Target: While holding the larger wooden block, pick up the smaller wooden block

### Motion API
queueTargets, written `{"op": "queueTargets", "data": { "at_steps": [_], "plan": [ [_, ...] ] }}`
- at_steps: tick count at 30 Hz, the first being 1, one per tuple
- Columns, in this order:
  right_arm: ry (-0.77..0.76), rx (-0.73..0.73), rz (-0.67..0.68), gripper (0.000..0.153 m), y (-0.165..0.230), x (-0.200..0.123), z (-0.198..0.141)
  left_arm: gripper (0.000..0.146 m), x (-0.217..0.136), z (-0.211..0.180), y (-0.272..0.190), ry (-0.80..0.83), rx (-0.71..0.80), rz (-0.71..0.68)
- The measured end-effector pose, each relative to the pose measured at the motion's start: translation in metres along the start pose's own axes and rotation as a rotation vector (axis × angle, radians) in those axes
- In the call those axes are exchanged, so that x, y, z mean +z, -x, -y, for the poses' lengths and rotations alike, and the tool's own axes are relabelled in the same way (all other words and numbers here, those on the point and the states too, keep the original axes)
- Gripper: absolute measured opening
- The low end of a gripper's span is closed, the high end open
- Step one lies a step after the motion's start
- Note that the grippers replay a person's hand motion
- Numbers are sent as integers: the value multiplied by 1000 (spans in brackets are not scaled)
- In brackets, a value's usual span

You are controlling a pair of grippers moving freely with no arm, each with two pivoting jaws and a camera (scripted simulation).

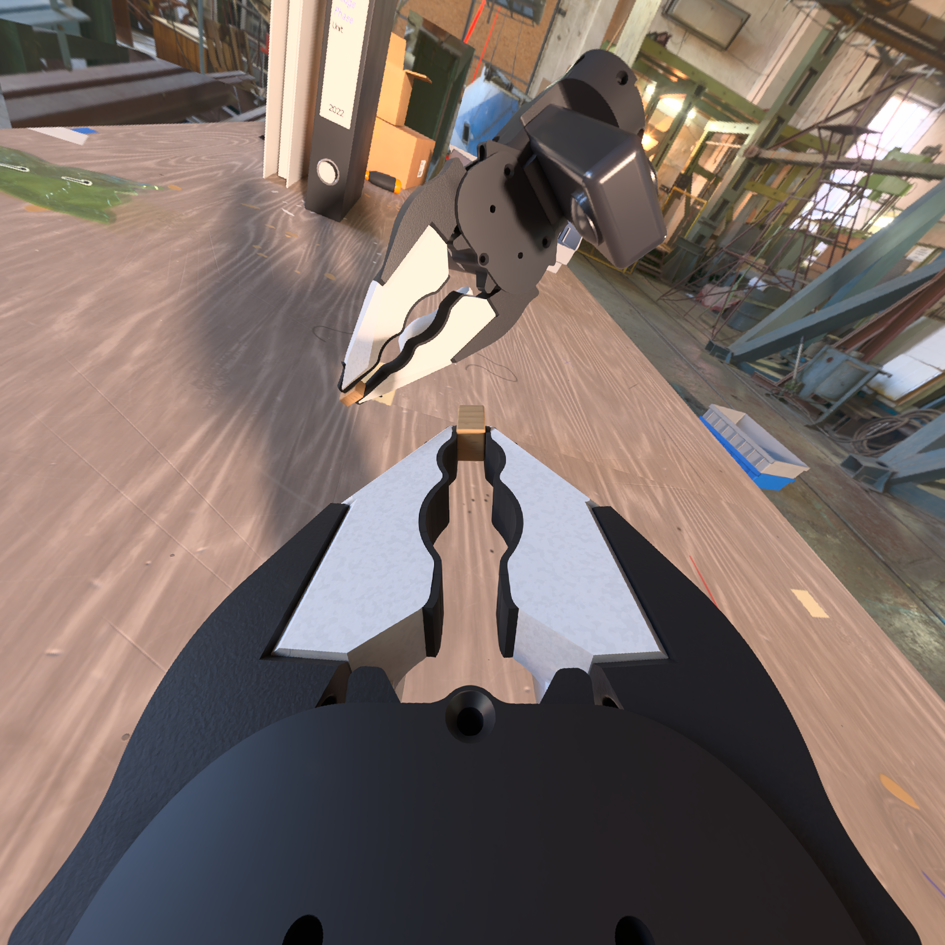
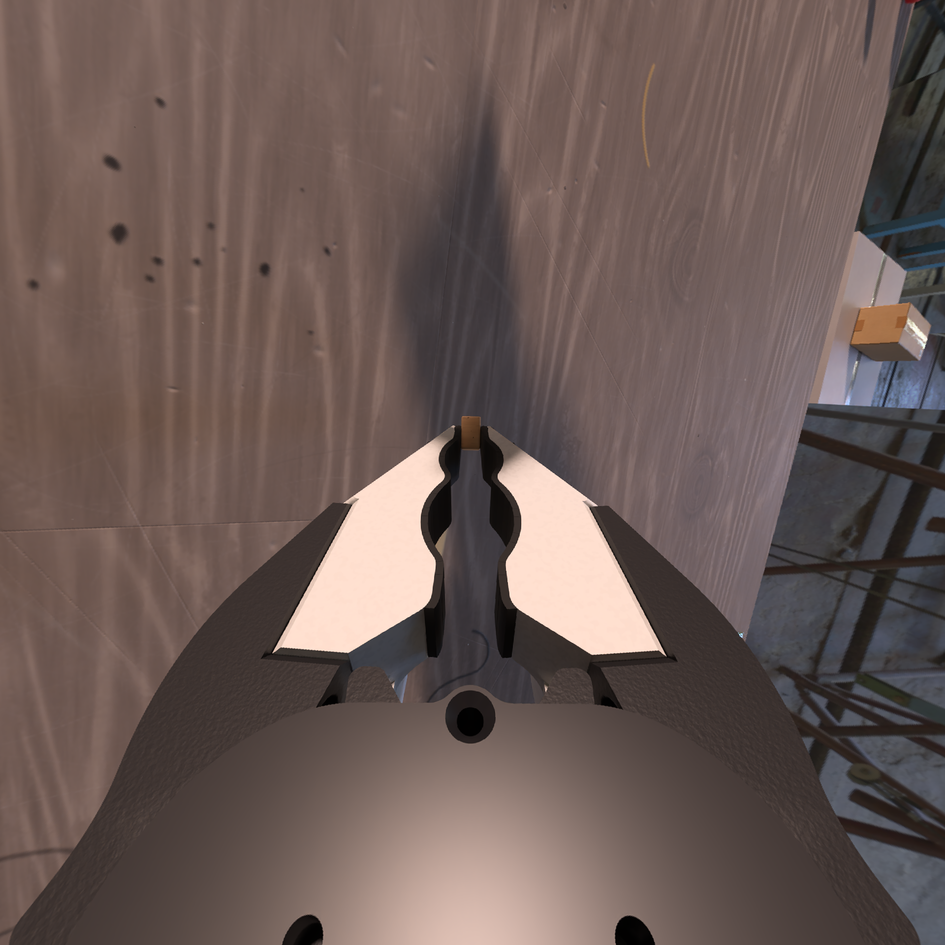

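Left gripper [image 1: 471,434] has its fingertips pinched on the larger pale wooden block [image 1: 471,433] above the scuffed brown wooden table [image 1: 153,409], while the right gripper [image 2: 471,433] nearby is clamped on the smaller tan wooden block [image 2: 471,432], tips pointed down near the tabletop.

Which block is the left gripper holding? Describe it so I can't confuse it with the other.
On the wooden table, find the left gripper, nearest the left wrist view. The larger block is clamped upright between its fingertips. Unlike the smaller block, pinched in the right gripper farther off, it is paler and wider.
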State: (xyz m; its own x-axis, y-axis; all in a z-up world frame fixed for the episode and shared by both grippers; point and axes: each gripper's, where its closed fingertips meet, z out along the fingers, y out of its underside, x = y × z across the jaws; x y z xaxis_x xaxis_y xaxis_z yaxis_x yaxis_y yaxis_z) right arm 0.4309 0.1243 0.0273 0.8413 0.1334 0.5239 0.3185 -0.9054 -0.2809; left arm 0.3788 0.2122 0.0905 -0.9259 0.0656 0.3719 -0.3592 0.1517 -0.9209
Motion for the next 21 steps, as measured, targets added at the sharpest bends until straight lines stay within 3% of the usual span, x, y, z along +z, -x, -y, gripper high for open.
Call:
{"op": "queueTargets", "data": {
  "at_steps": [21],
  "plan": [
    [16,43,23,7,-1,-2,-9,9,-12,19,5,-134,76,40]
  ]
}}
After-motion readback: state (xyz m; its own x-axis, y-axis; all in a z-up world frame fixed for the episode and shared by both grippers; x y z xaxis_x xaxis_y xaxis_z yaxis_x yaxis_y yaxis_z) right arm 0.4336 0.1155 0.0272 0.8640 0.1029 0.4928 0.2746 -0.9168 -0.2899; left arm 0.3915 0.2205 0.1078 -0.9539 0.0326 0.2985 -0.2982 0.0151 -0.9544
